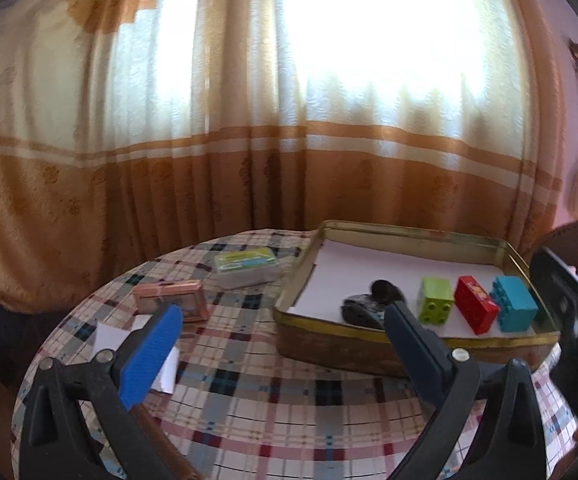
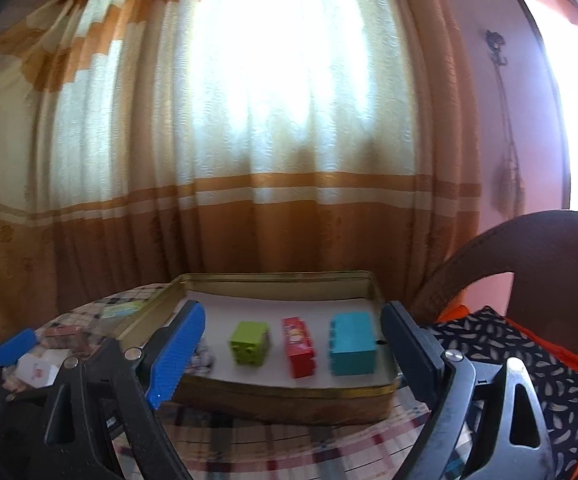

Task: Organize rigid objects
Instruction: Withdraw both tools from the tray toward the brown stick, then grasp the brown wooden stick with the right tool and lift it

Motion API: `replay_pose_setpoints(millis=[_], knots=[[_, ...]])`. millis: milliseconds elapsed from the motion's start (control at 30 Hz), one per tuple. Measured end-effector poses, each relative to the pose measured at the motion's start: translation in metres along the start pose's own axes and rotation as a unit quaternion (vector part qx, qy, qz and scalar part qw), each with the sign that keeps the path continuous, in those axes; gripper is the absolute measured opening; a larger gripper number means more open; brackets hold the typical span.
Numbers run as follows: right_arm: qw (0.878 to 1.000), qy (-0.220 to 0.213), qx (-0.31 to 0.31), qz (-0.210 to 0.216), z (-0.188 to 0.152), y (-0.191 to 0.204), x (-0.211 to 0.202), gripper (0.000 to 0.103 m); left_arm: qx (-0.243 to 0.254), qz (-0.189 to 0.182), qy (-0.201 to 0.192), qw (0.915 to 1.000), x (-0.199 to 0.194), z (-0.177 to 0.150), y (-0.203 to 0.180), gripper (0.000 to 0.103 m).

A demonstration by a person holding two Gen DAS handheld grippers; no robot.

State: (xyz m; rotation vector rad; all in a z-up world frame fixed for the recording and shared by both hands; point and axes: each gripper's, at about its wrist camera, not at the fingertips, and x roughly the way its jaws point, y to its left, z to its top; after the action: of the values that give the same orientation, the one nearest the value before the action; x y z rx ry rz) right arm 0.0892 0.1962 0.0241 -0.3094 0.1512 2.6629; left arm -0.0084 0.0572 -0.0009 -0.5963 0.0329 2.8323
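Note:
A gold metal tray (image 1: 369,334) lined with white paper stands on the plaid table. In it stand a green block (image 1: 435,300), a red block (image 1: 475,304), a teal block (image 1: 515,302) and a dark toy (image 1: 369,306) at the left. In the right wrist view the tray (image 2: 289,390) holds the green block (image 2: 249,344), red block (image 2: 299,346) and teal block (image 2: 353,344). My left gripper (image 1: 285,320) is open and empty above the table, in front of the tray. My right gripper (image 2: 293,324) is open and empty, facing the tray.
On the table left of the tray lie a green-topped box (image 1: 247,266), a small pink frame (image 1: 173,300) and white paper (image 1: 137,344). A dark chair back (image 2: 529,248) with a patterned cushion (image 2: 529,360) stands at the right. Curtains hang behind.

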Motion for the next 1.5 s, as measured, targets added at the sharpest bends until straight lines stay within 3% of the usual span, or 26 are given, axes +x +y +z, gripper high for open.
replay_pose_setpoints(millis=[167, 333, 633, 833, 1000, 1033, 1200, 1300, 1367, 1500], knots=[[1.000, -0.001, -0.010, 0.020, -0.003, 0.016, -0.004, 0.091, -0.014, 0.011, 0.005, 0.9998, 0.004, 0.001, 0.013, 0.102], [0.999, 0.013, 0.007, 0.042, -0.006, 0.022, -0.004, 0.091, -0.001, 0.049, -0.018, 0.9986, 0.001, 0.003, 0.028, 0.102], [0.998, 0.016, -0.010, 0.058, -0.008, 0.041, -0.007, 0.091, -0.084, 0.087, -0.005, 0.9927, 0.009, 0.004, 0.088, 0.102], [0.994, 0.034, -0.024, 0.097, -0.012, 0.066, -0.005, 0.091, -0.146, 0.106, 0.023, 0.9833, 0.014, 0.003, 0.134, 0.098], [0.989, 0.056, -0.038, 0.131, -0.015, 0.086, 0.001, 0.091, -0.175, 0.121, 0.022, 0.9769, 0.010, 0.003, 0.168, 0.098], [0.988, 0.062, -0.034, 0.140, -0.016, 0.089, 0.003, 0.091, -0.166, 0.141, 0.017, 0.9759, 0.008, 0.004, 0.173, 0.098], [0.974, 0.118, -0.055, 0.185, -0.024, 0.115, 0.020, 0.091, -0.148, 0.174, 0.016, 0.9734, 0.008, 0.006, 0.192, 0.098], [0.955, 0.166, -0.072, 0.236, -0.033, 0.135, 0.032, 0.091, -0.164, 0.186, 0.029, 0.9684, 0.010, 0.002, 0.208, 0.098], [0.945, 0.191, -0.082, 0.253, -0.038, 0.145, 0.040, 0.079, -0.171, 0.184, 0.040, 0.9671, 0.012, 0.001, 0.212, 0.098], [0.922, 0.245, -0.084, 0.287, -0.050, 0.161, 0.058, 0.068, -0.165, 0.184, 0.059, 0.9671, 0.015, 0.000, 0.213, 0.098]])
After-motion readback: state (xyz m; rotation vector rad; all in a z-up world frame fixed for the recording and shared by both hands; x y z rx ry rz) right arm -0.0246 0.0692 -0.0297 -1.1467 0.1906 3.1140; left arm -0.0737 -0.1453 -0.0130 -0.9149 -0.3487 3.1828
